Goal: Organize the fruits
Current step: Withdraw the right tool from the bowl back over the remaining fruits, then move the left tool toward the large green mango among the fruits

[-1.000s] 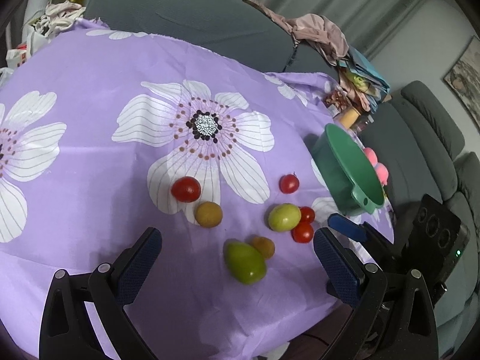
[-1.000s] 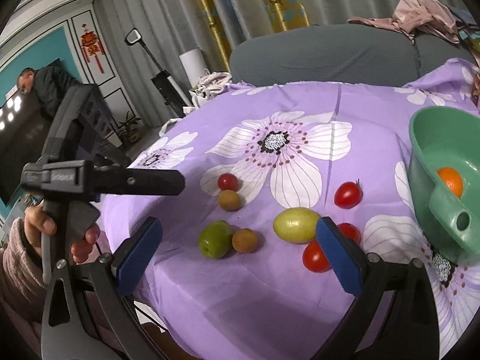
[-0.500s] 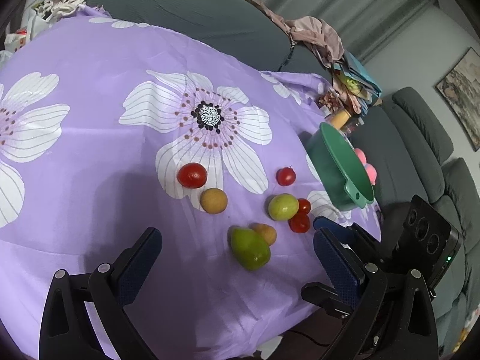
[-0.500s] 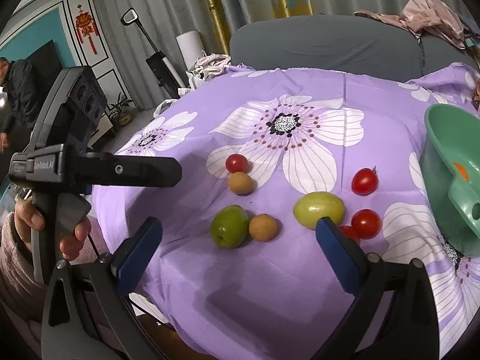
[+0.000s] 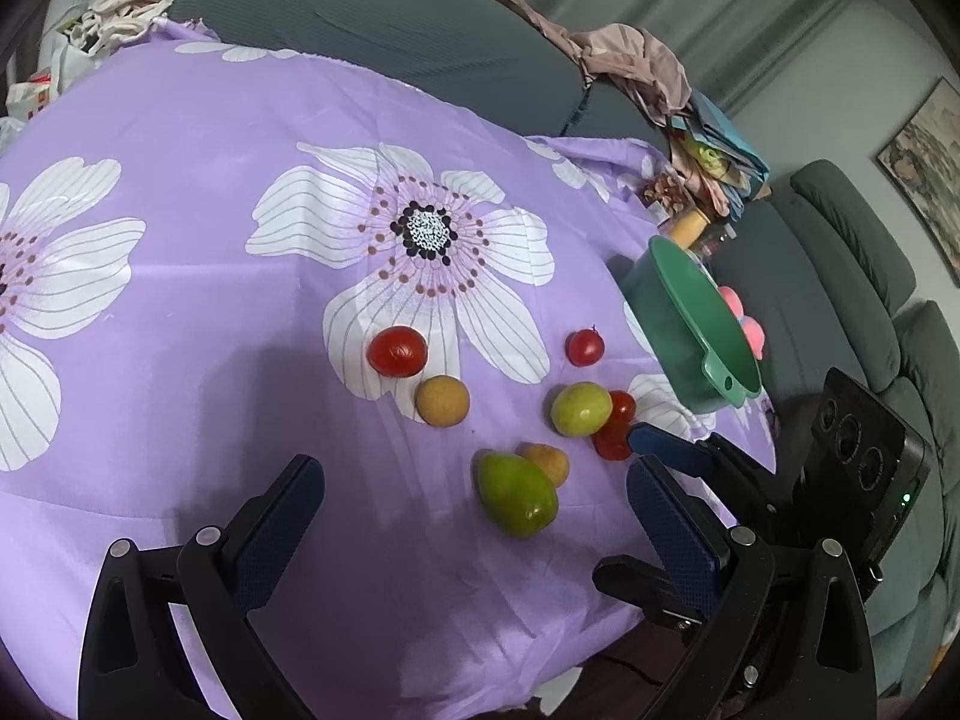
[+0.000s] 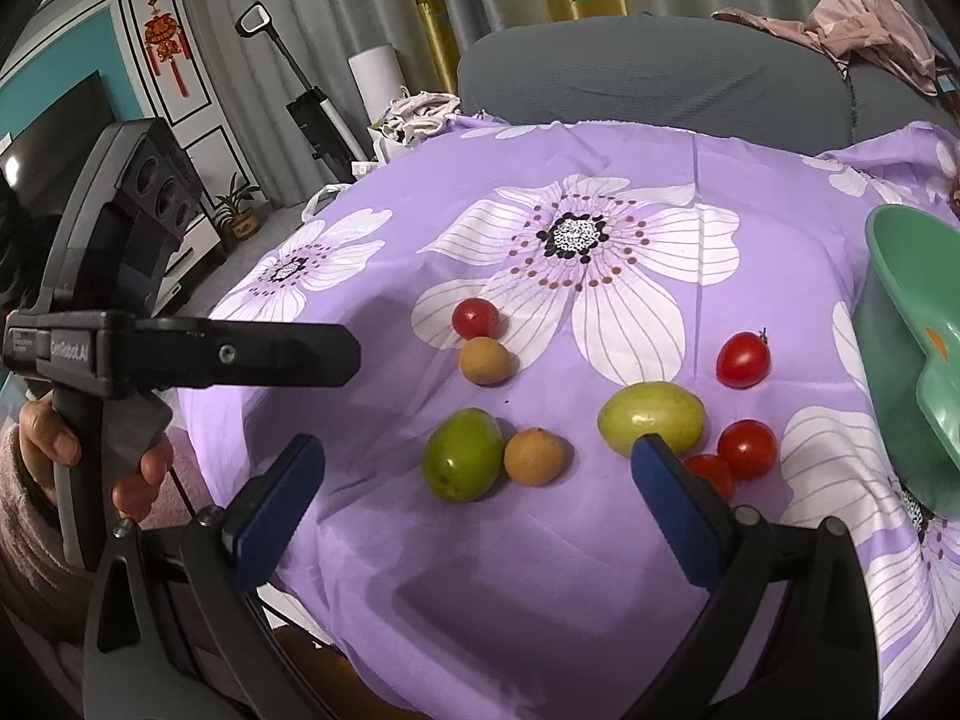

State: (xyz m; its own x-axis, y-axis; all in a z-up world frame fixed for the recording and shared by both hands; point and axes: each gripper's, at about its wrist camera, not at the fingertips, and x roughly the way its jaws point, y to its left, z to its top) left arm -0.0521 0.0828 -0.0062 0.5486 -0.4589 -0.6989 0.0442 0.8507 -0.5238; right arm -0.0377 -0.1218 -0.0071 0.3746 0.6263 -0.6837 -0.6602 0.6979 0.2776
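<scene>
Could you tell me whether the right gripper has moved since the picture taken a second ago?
Yes. The right gripper has pulled back and shifted left: against the fixed tablecloth, the green bowl has slid toward the right edge.

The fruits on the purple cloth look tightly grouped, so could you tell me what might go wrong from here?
1. The tan fruit touches the darker green fruit; grabbing either may send the other rolling.
2. Two cherry tomatoes sit against the yellow-green fruit, near the right gripper, so a wide approach could crush or scatter them.
</scene>
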